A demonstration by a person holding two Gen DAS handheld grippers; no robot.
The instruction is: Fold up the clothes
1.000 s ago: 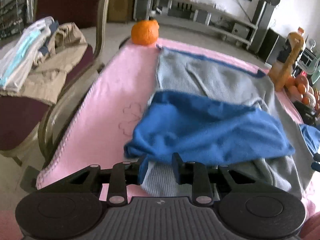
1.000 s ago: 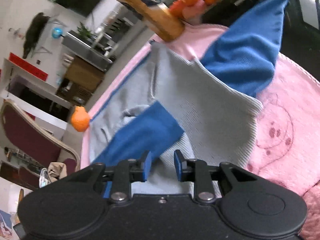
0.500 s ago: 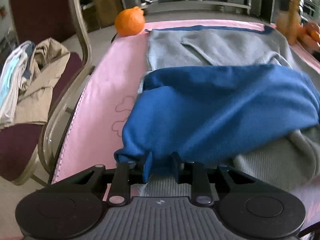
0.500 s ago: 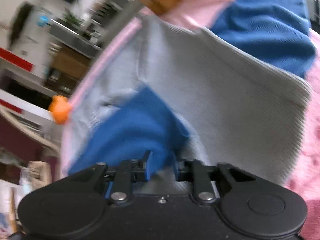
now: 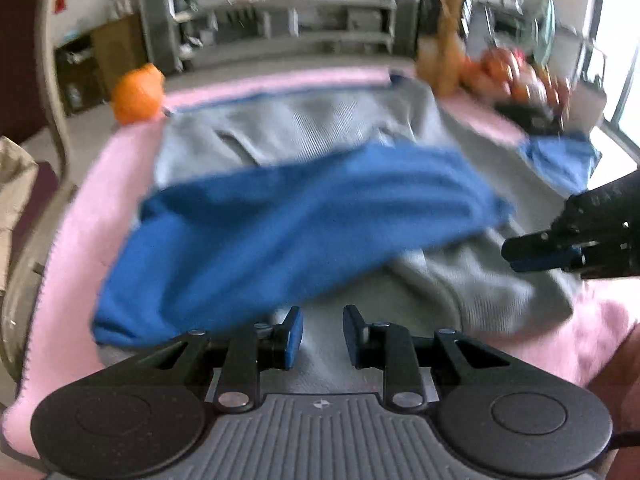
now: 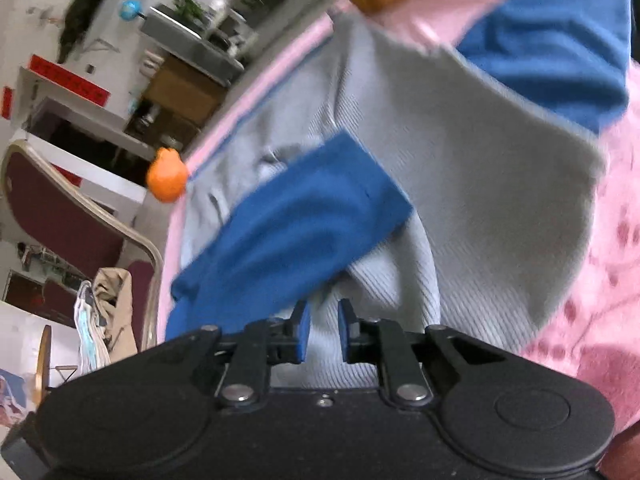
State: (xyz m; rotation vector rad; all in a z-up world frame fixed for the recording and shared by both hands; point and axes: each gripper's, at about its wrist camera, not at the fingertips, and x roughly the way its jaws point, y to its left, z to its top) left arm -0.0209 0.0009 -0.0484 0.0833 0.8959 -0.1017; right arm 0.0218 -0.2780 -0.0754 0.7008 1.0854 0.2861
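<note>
Both sleeves need folding, so with the grey ribbed sweater with blue sleeves (image 5: 320,136) flat across the pink blanket (image 5: 80,216), I'd drop my empty, part-open left gripper (image 5: 322,334) and opening, empty right gripper (image 6: 323,330) at its near edge before pinching.

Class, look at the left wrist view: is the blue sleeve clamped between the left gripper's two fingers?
No. The left gripper stands open with only grey knit showing in its gap, and the blue sleeve lies free beyond it.

Bright daylight, glare from window (image 5: 616,40) at right; motion blur throughout, fisheye bending at edges.
</note>
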